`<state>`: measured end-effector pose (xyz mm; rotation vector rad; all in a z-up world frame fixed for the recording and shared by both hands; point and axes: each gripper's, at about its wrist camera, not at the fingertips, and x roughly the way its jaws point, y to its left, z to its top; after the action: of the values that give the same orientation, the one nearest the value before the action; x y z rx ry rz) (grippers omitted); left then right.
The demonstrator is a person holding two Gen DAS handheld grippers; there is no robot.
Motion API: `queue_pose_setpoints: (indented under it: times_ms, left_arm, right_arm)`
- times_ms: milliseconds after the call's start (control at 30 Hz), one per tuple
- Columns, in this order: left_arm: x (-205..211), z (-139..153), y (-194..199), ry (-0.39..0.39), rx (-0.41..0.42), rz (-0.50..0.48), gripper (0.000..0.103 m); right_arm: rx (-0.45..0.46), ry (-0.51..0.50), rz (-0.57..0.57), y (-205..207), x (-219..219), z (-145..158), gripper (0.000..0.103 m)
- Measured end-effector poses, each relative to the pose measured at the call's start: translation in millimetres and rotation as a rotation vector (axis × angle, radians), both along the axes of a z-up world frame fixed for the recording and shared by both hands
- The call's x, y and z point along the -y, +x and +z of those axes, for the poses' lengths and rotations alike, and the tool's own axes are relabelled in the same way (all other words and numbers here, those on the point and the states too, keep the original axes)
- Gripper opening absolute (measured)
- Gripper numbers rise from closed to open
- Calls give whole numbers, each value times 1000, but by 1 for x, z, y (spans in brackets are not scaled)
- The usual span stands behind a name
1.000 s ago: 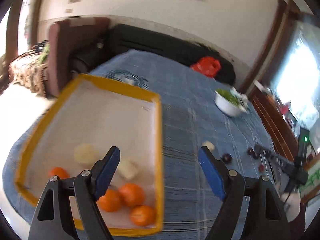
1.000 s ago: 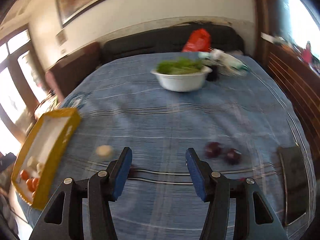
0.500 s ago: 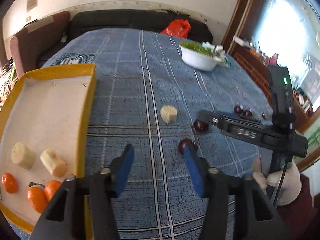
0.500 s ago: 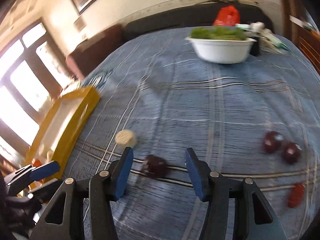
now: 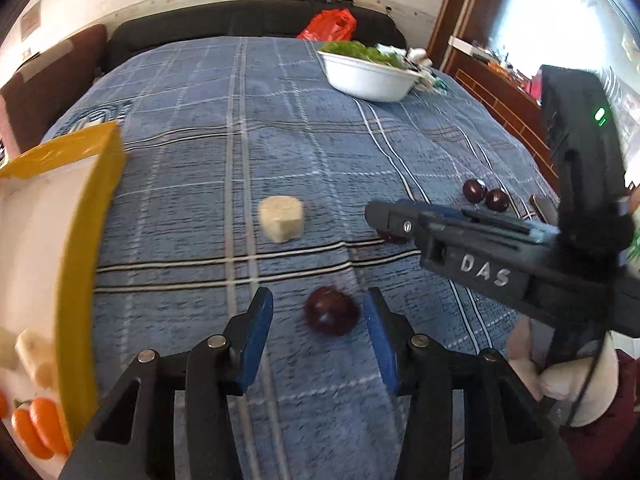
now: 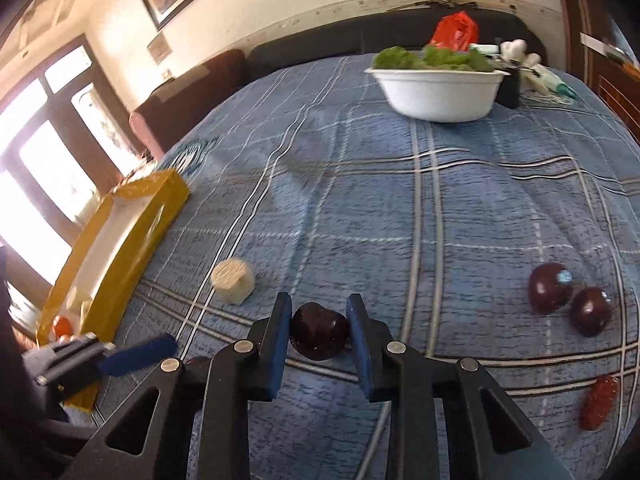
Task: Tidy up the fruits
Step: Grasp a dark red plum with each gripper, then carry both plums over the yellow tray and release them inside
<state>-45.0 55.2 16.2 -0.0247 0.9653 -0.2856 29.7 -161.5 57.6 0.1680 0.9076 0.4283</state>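
Note:
My left gripper (image 5: 318,312) is open, its jaws on either side of a dark red plum (image 5: 331,315) that lies on the blue plaid cloth (image 5: 240,128). My right gripper (image 6: 319,320) has closed in around a second dark plum (image 6: 319,336), with both blue pads at its sides. It shows side-on in the left wrist view (image 5: 400,216). A pale banana chunk (image 5: 281,218) lies between the plums and the yellow tray (image 5: 86,240). The tray holds oranges (image 5: 38,426) and banana pieces (image 5: 34,354).
Two more plums (image 6: 568,298) and a red strawberry-like fruit (image 6: 600,402) lie to the right. A white bowl of greens (image 6: 438,88), a red bag (image 6: 456,32) and small items stand at the far end. A dark sofa runs behind the table.
Both grippers have moved forward and down onto the plums. The left gripper swung away from the tray to one plum. The right gripper's jaws have narrowed around the other.

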Motion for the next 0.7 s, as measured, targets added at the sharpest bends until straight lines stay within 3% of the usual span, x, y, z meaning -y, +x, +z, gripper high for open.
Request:
queue_pose_setpoints:
  times_ms: [167,233,267,500,700]
  left_arm:
    - [17,-9,8,47,8,-26,46]
    - [21,-9,7,78,24,-29,37]
    - [23,-9,5,102,36,-27,27]
    - [10,2,-5,92,45,17,27]
    - [-12,34,-30,66,99,76,27]
  right_arm:
    - [-4,32,-43,3,11,3,31]
    - [0,47,-54,3,14,5,31]
    - [4,51,-57,2,17,7,31]
    - [19,46,-78,1,18,9,31]
    - [33,46,-107,-2,20,9,31]
